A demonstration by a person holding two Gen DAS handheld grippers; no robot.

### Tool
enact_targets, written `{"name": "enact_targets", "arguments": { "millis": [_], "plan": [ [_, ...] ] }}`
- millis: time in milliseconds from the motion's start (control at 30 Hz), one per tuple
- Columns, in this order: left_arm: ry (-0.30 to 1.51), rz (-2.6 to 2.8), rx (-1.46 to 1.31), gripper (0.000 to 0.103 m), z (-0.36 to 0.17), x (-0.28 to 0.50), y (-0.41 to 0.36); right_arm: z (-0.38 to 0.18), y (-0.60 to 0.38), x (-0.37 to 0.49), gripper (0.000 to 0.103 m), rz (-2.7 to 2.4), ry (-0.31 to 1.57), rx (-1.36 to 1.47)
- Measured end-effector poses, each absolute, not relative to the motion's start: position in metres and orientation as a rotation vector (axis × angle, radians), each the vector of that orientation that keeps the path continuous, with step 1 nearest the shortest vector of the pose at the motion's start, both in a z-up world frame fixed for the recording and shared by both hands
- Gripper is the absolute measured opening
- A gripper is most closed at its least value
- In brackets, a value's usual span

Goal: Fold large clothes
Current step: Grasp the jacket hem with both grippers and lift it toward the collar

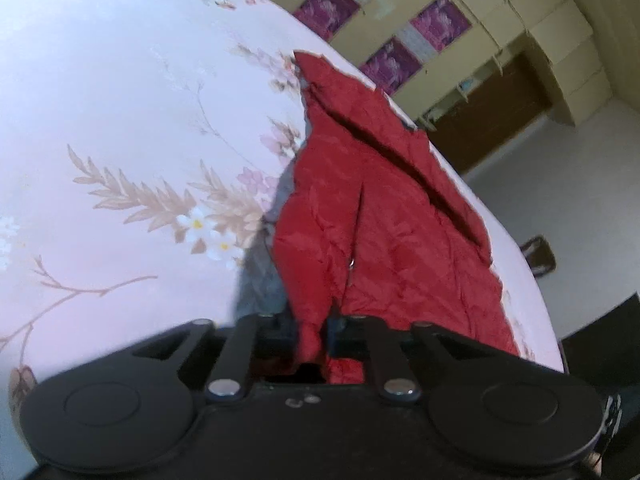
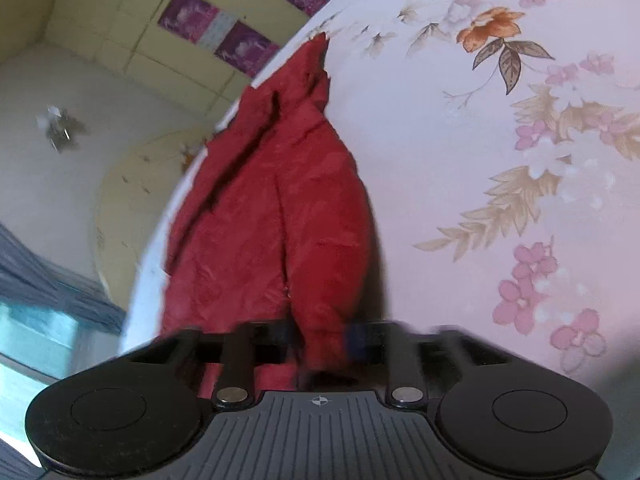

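crumpled red quilted jacket (image 1: 384, 216) stretched along the edge of the floral-print pale pink bedsheet (image 1: 120, 120) | left gripper (image 1: 312, 334) clenched on a bunched red fold at the near end | right gripper (image 2: 320, 340) clenched on another red fold | grey lining (image 1: 264, 280) showing underneath | yellow cabinets with purple panels (image 1: 400, 20) beyond

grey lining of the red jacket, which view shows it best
The left wrist view: the grey lining shows along the red jacket's edge, beside the left tool. The right wrist view shows only red fabric, pinched in the right tool.
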State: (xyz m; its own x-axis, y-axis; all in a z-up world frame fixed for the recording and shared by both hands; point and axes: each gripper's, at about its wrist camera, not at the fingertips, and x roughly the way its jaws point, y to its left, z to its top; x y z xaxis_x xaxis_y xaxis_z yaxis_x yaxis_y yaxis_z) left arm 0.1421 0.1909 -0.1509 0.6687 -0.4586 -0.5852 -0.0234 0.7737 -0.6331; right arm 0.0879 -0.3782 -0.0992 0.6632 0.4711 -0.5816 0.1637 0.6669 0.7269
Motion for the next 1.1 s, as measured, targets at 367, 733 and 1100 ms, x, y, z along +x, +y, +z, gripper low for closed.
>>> {"name": "enact_targets", "arguments": {
  "millis": [367, 733, 1100],
  "plan": [
    [0.778, -0.22, -0.61, 0.006, -0.132, 0.14, 0.184, -0.067, -0.372, 0.078, 0.007, 0.205, 0.756, 0.746],
    [0.448, -0.268, -0.73, 0.006, -0.034, 0.201, 0.185, 0.044, -0.372, 0.152, 0.007, 0.302, 0.498, 0.635],
    [0.478, -0.297, -0.631, 0.007, -0.015, 0.39, 0.153, 0.07, -0.354, 0.344, 0.007, 0.277, 0.544, 0.57]
  ]
}}
